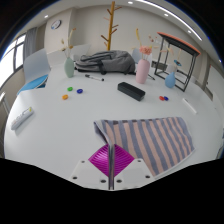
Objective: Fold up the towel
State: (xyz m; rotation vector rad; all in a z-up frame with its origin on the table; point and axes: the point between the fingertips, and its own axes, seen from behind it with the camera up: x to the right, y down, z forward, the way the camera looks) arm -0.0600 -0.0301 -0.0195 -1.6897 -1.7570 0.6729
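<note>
A towel (152, 142) with grey, pink and white stripes lies on the white table (70, 125), just ahead of my fingers and to their right. Its near left edge runs down into my gripper (110, 160). The two magenta pads (100, 158) are pressed together with a thin dark line of the towel's edge between them. The gripper sits low at the table's near edge. The rest of the towel spreads flat to the right, with its far edge roughly straight.
Beyond the towel stand a black box (131, 90), a pink bottle (143, 68), a green bottle (69, 67) and a blue spray bottle (170, 78). A grey cloth pile (105, 60) lies at the back. Small coloured pieces (70, 92) lie at the left.
</note>
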